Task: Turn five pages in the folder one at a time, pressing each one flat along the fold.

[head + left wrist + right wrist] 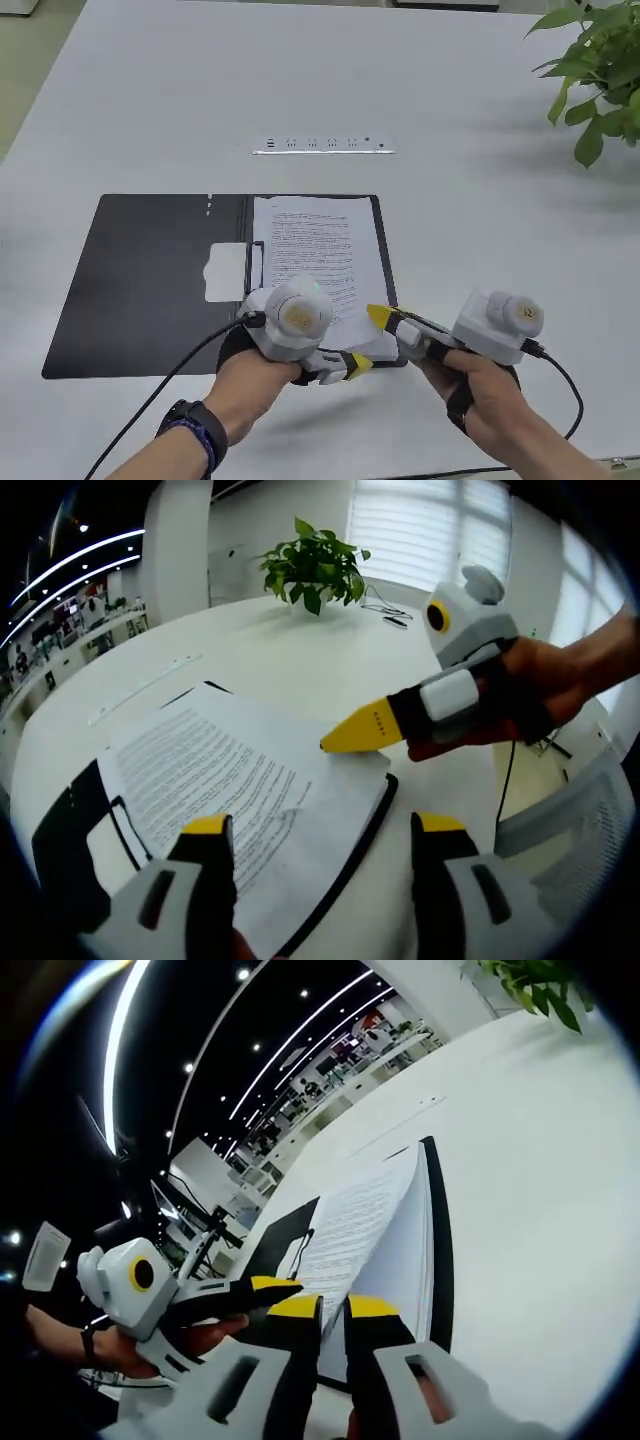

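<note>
A black, flat, matte folder (150, 290) lies open on the white, smooth table (480, 200), in the lower middle of the head view; its left cover is bare except for a white rectangular card (225, 272) near the spine; on the right half sits a stack of white printed sheets, the top sheet (315, 250) covered in fine black text. In the left gripper view the lower part of that sheet bows slightly off the stack.

The right gripper (333, 1307), yellow-tipped with a white body, comes in from the lower right of the head view; its jaws stand close together with the white edge of the top sheet between them, near the sheet's lower right corner. The left gripper (322, 825) hovers over the bottom edge of the folder, its two yellow-tipped jaws spread wide apart and holding nothing; the right gripper's tip lies just beyond them.

Near the top of the head view a long, white socket strip (322, 145) is set flat in the table; a green leafy plant (600, 70) fills the upper right corner, well apart from the folder; thin black cables (160, 390) trail from both grippers; a black wristband (195, 425) circles the left wrist.
</note>
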The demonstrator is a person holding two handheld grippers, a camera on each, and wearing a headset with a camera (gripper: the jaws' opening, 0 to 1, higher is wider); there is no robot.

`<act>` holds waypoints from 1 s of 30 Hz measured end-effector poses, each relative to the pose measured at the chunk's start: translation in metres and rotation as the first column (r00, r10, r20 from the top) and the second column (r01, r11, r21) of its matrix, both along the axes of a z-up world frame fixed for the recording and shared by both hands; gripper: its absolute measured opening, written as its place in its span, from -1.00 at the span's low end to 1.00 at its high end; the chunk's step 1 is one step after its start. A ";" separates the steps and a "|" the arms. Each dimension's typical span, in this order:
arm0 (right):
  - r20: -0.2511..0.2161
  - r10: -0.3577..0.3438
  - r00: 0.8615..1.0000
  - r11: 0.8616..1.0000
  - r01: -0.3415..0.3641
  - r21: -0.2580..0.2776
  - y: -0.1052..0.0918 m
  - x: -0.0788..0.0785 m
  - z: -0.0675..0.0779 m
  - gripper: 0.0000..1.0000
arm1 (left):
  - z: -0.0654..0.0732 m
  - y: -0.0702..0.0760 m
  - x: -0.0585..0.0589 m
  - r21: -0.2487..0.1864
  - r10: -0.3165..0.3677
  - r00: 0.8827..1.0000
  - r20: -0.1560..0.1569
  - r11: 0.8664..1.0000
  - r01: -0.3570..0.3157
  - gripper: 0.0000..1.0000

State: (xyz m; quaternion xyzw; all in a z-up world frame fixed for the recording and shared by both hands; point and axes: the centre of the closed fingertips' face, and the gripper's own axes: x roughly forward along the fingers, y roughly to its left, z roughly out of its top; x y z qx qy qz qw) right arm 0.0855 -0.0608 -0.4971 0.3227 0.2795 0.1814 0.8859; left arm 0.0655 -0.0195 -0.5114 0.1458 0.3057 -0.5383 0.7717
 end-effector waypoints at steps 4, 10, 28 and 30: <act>0.007 -0.013 1.000 1.000 0.013 0.007 0.001 0.002 0.003 -0.98 | 0.007 0.011 0.002 -0.011 0.027 1.000 0.005 1.000 -0.027 0.45; 0.004 -0.011 1.000 1.000 0.011 0.000 0.006 0.003 0.005 -1.00 | 0.016 0.027 0.003 -0.030 0.069 0.998 0.001 0.997 -0.069 0.47; 0.045 0.009 0.999 1.000 -0.009 0.005 0.039 0.016 0.026 -1.00 | 0.045 0.085 0.007 -0.061 0.176 0.984 0.021 0.983 -0.174 0.49; 0.055 0.022 0.998 1.000 -0.022 0.005 0.046 0.020 0.029 -1.00 | 0.046 0.091 0.006 -0.056 0.177 0.984 0.025 0.983 -0.176 0.49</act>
